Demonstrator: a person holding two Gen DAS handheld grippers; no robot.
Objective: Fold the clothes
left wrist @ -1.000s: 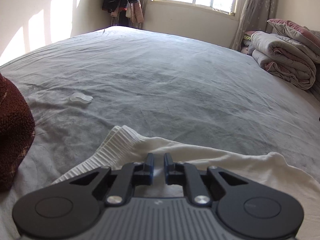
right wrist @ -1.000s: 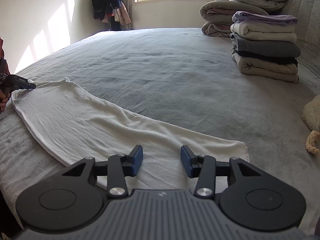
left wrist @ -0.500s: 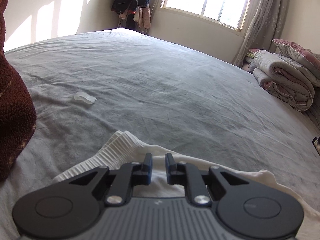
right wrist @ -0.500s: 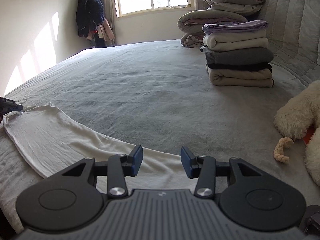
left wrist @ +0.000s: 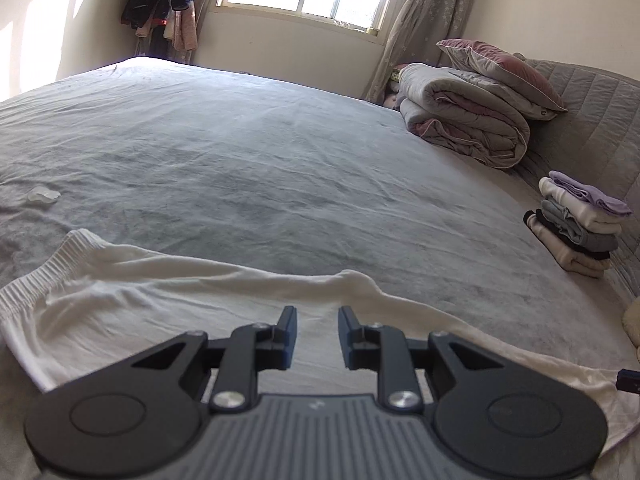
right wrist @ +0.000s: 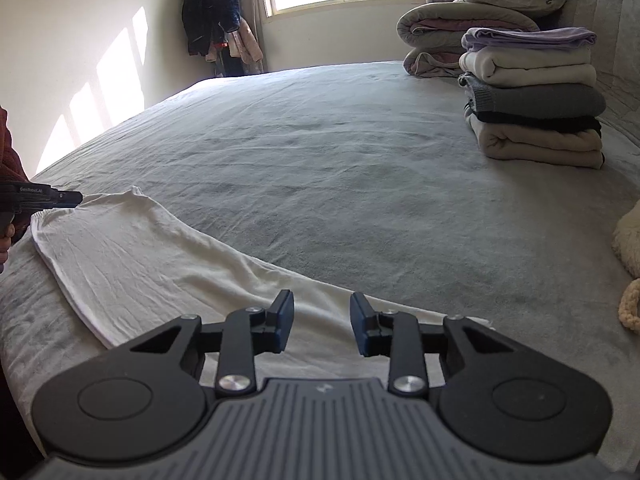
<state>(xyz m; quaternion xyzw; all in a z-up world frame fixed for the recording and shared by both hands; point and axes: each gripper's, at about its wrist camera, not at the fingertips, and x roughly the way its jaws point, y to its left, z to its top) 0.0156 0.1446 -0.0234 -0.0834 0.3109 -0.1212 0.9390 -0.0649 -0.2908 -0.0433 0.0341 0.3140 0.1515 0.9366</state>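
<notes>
The white garment lay flat in a long strip along the near edge of the grey bed, its ribbed hem toward the left. The left gripper hovered over the garment's left portion, jaws parted and holding nothing. The right gripper stood over the garment's right end, jaws likewise parted and empty. A stack of folded clothes sat at the bed's far right edge.
</notes>
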